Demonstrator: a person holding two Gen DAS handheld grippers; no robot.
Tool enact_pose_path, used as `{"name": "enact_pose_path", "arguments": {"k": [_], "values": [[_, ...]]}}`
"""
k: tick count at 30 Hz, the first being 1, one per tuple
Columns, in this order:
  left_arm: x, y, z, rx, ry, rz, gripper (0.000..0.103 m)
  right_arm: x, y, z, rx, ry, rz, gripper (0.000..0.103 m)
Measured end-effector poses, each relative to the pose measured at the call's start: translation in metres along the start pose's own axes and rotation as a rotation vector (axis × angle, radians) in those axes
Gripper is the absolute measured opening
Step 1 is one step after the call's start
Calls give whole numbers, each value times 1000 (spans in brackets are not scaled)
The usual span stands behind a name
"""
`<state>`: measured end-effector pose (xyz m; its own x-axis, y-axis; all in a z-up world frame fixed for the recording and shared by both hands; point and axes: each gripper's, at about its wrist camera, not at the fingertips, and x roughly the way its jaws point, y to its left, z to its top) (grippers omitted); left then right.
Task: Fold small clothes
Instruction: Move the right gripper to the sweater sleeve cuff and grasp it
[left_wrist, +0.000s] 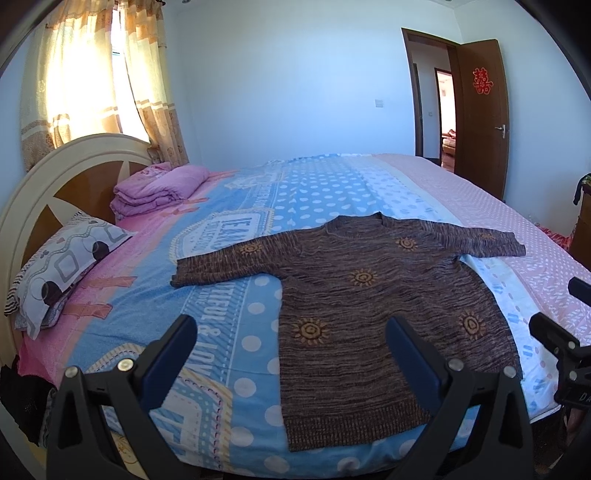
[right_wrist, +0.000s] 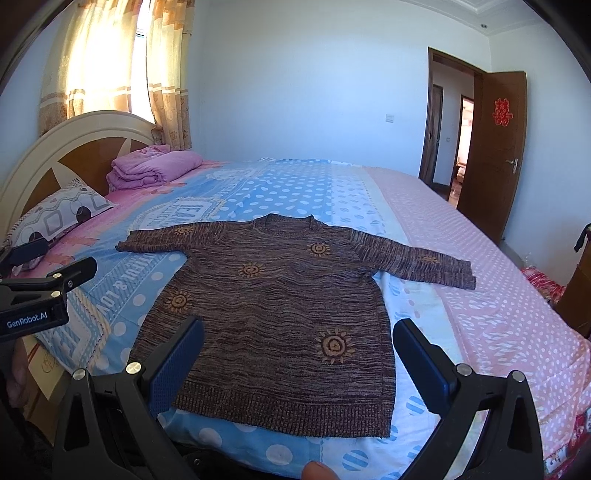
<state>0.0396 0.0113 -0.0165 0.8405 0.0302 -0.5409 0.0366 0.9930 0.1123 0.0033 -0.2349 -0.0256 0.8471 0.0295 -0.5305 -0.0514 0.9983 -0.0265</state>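
Two grippers hover at the near edge of the bed, both spread wide and holding nothing. From the left, the left gripper faces the brown knitted sweater's left sleeve and hem, while the right gripper looks over the hem toward the right sleeve. Lying flat with sleeves outstretched, the sweater seems laid out ready for a first fold; each gripper would likely take its own side.

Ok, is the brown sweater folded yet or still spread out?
Spread out. The brown sweater lies flat on the bed, both sleeves extended sideways, hem straight; no fold is visible, and neither open gripper touches it.
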Motion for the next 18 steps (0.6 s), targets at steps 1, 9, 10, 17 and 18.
{"name": "enact_pose_path", "arguments": {"k": [1,9,10,17,18], "values": [[6,-1,1,5,6,0,103,5,-5,0,11,4,5,102],[53,-18,20,65,27,-23,103,52,-49,5,75,73,-1,102],[60,-19,23,66,31,-21,103,60,-57,6,86,83,-8,102],[118,-32,41,97,64,9,103,125,-123,13,166,169,-82,102],[129,-34,43,102,69,15,103,134,-132,14,179,181,-90,102]]}}
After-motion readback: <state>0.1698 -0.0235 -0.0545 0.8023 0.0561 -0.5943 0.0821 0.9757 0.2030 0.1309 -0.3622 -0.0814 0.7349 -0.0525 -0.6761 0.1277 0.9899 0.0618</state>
